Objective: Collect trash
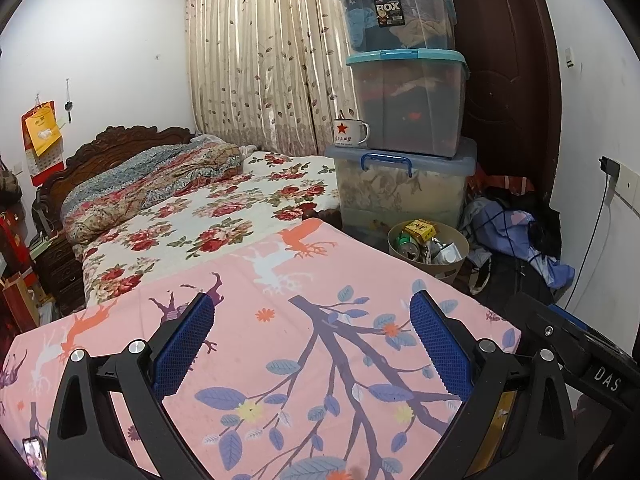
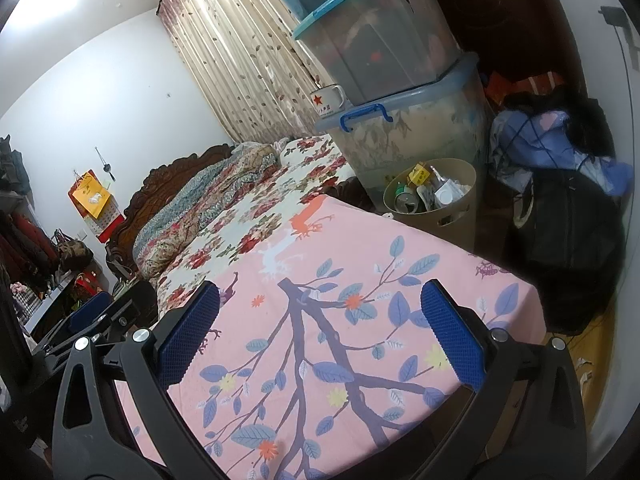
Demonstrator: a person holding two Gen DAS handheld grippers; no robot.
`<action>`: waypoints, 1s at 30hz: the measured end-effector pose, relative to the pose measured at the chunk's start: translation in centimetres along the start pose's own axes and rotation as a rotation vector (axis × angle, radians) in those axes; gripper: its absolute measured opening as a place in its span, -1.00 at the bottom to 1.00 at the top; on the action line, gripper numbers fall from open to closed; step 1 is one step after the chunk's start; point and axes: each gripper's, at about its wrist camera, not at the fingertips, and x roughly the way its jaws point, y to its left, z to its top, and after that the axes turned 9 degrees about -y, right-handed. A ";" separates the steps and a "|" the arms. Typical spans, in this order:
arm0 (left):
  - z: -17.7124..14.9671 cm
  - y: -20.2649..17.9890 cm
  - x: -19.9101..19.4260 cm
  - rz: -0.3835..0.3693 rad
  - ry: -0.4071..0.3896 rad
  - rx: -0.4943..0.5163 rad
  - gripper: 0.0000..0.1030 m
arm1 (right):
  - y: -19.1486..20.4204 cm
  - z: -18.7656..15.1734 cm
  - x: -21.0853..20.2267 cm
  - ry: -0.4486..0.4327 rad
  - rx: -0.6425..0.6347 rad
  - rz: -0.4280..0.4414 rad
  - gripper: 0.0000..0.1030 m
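Observation:
A tan waste bin (image 1: 456, 266) (image 2: 460, 216) stands on the floor past the far right corner of the pink cloth-covered table (image 1: 304, 344) (image 2: 352, 320). It holds trash: a yellow carton (image 1: 420, 229) (image 2: 418, 173), a can (image 1: 408, 249) (image 2: 405, 201) and white wrappers. My left gripper (image 1: 313, 316) hovers over the pink cloth, open, nothing between its blue pads. My right gripper (image 2: 320, 308) is likewise open and empty above the same cloth. Part of the right gripper shows at the right edge of the left wrist view, and part of the left gripper at the left edge of the right wrist view.
Three stacked plastic storage boxes (image 1: 404, 92) (image 2: 384, 48) rise behind the bin, with a white enamel mug (image 1: 350, 133) (image 2: 326, 100) on the lowest lid. A flowered bed (image 1: 208, 208) (image 2: 240, 216) lies beyond the table. Clothes and a dark bag (image 1: 520, 232) (image 2: 568, 216) pile by the door.

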 end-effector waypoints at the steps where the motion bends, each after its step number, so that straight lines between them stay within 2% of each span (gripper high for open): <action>1: 0.0 0.0 0.0 -0.001 0.000 0.001 0.83 | 0.0 0.0 0.0 0.000 0.000 0.000 0.93; 30: -1.3 -0.1 0.9 -0.016 0.037 0.011 0.83 | -0.2 -0.3 0.1 0.007 0.005 -0.003 0.93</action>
